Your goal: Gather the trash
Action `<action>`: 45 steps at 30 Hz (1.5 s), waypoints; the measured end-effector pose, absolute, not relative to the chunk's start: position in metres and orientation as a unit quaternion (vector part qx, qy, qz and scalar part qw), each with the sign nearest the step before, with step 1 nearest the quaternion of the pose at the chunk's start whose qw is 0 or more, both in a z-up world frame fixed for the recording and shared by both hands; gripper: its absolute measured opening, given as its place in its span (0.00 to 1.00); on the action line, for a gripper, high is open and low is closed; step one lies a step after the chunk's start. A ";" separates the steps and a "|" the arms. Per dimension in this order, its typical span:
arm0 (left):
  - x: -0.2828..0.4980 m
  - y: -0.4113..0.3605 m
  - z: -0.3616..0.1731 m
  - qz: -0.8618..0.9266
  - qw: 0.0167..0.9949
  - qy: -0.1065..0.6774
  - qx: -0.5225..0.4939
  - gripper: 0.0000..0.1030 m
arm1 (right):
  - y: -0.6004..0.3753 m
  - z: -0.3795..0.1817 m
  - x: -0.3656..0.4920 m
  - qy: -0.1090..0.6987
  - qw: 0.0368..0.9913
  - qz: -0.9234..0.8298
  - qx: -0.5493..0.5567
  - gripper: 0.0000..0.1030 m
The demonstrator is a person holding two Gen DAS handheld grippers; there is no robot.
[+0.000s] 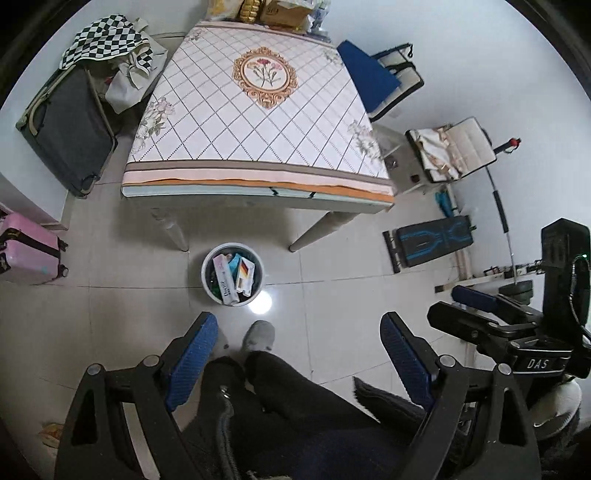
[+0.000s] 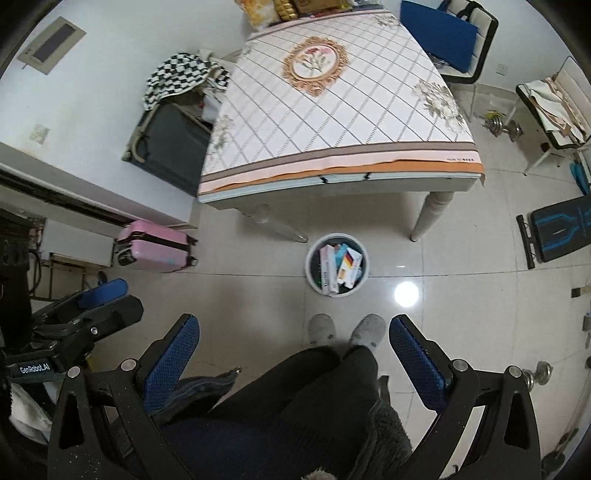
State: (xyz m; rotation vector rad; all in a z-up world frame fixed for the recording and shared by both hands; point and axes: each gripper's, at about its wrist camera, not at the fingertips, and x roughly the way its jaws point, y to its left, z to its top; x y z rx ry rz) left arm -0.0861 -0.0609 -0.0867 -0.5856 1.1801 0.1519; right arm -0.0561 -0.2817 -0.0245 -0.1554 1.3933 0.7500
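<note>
Both tools hang high over the floor, pointing steeply down. The left tool (image 1: 297, 356) has its jaws wide apart with nothing between them; below the gap are only the person's dark trouser legs (image 1: 291, 398) and a grey slipper (image 1: 259, 335). The right tool (image 2: 293, 356) is likewise spread open and empty, framing both slippers (image 2: 345, 330).

The trash sits in a round white bin (image 1: 205, 275) on the tiled floor, just in front of the desk's near edge and between its two front legs. Several flat cartons (image 1: 233, 273) stand upright inside, a pink-and-white one beside an orange-and-white one, their tops reaching about the rim. In the right view the bin (image 2: 309, 269) lies ahead of the slippers, well apart from both tools, with bare tile between.

The desk (image 1: 258, 129) carries a white cloth with a diamond grid and a floral medallion. Its near part is bare; boxes and packets (image 1: 273, 11) crowd the far edge.

To the left of the desk a dark suitcase (image 1: 70, 136) leans by the wall with a checkered cloth (image 1: 107, 40) draped over it, and a pink suitcase (image 1: 27, 251) stands nearer. To the right are a chair with a blue cushion (image 1: 369, 77), a second chair holding folded cloth (image 1: 448, 151), and a black-and-blue exercise bench (image 1: 432, 240) on the floor. A ceiling light glares off the tile (image 1: 261, 302) just beside the bin.
</note>
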 end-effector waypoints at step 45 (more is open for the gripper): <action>-0.106 -0.075 -0.052 0.072 0.815 0.513 -0.261 1.00 | -0.292 -0.009 -0.064 0.630 0.677 0.376 -0.059 1.00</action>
